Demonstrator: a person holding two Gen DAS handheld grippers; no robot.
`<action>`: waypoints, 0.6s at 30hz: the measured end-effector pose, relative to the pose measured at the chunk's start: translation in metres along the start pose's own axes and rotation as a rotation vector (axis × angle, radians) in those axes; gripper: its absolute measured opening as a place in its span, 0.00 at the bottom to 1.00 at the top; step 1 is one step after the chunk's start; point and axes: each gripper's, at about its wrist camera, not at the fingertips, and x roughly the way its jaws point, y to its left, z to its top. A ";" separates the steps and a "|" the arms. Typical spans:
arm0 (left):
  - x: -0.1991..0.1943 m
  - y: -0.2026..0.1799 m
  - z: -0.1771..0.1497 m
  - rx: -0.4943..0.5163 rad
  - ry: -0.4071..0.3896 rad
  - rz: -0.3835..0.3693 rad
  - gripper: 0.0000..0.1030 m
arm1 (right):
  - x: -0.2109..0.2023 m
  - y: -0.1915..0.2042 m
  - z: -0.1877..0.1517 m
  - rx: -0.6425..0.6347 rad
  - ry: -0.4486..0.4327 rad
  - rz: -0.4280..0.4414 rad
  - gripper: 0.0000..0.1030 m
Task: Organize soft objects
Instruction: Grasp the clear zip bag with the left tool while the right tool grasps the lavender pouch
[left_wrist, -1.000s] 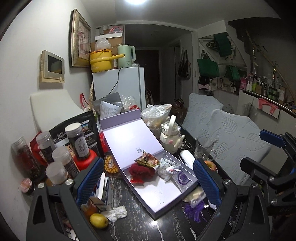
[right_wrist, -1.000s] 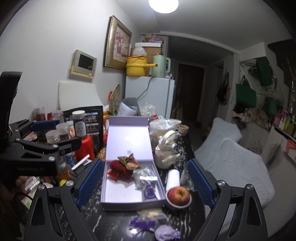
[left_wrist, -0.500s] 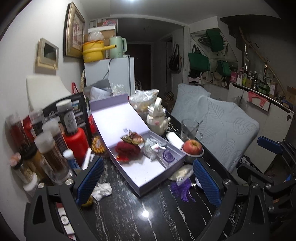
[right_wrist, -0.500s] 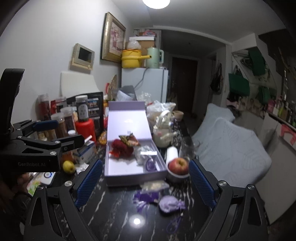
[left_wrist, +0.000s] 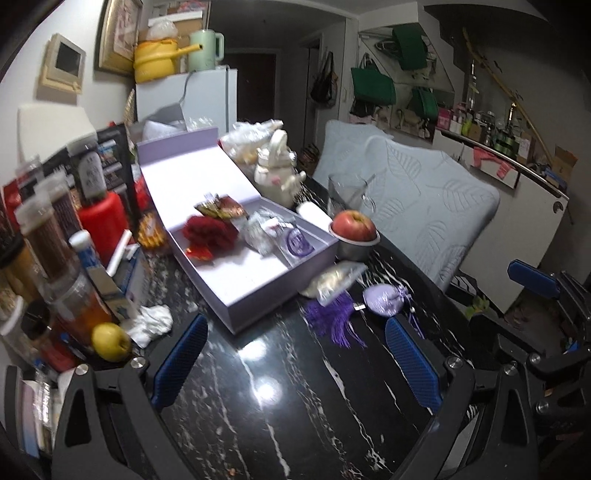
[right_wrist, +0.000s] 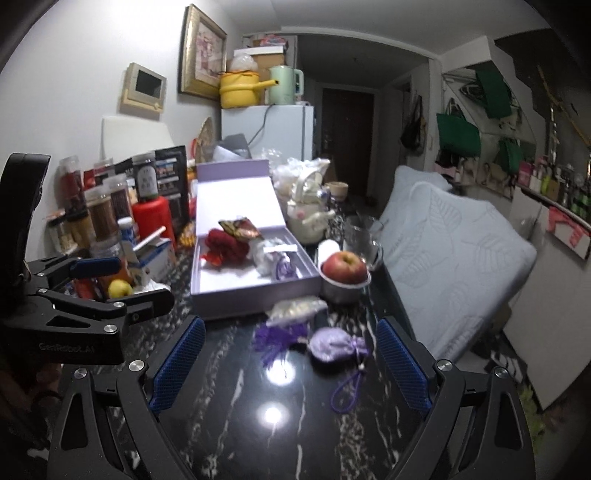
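Note:
An open lavender box (left_wrist: 255, 280) (right_wrist: 236, 280) lies on the black marble table and holds a red soft bundle (left_wrist: 210, 230) (right_wrist: 225, 245) and several small sachets. In front of the box lie a clear packet (left_wrist: 334, 281) (right_wrist: 295, 308), a purple tassel (left_wrist: 334, 321) (right_wrist: 277, 338) and a lilac drawstring pouch (left_wrist: 384, 300) (right_wrist: 334, 345). My left gripper (left_wrist: 295, 325) (right_wrist: 144, 282) is open and empty, short of the box's near corner. My right gripper (right_wrist: 290, 325) (left_wrist: 493, 295) is open and empty above the table, with the tassel and pouch just beyond its fingertips.
An apple in a metal bowl (left_wrist: 354, 225), a glass (left_wrist: 345, 192) and a white teapot (left_wrist: 277, 173) stand right of the box. Jars (left_wrist: 55, 229), a yellow fruit (left_wrist: 110, 341) and crumpled tissue (left_wrist: 151, 323) crowd the left. Pale cushioned chairs (left_wrist: 424, 206) line the table's right edge.
Both grippers have sunk toward the table and tilted down, staying open. The tassel, packet and lilac pouch now show fully in front of them.

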 end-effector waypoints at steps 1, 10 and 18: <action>0.004 -0.001 -0.003 -0.003 0.009 -0.011 0.96 | 0.002 -0.001 -0.004 0.006 0.008 -0.002 0.92; 0.039 -0.011 -0.026 -0.013 0.086 -0.094 0.96 | 0.019 -0.016 -0.035 0.039 0.057 -0.001 0.92; 0.072 -0.009 -0.039 -0.035 0.153 -0.099 0.96 | 0.055 -0.034 -0.051 0.081 0.131 -0.001 0.92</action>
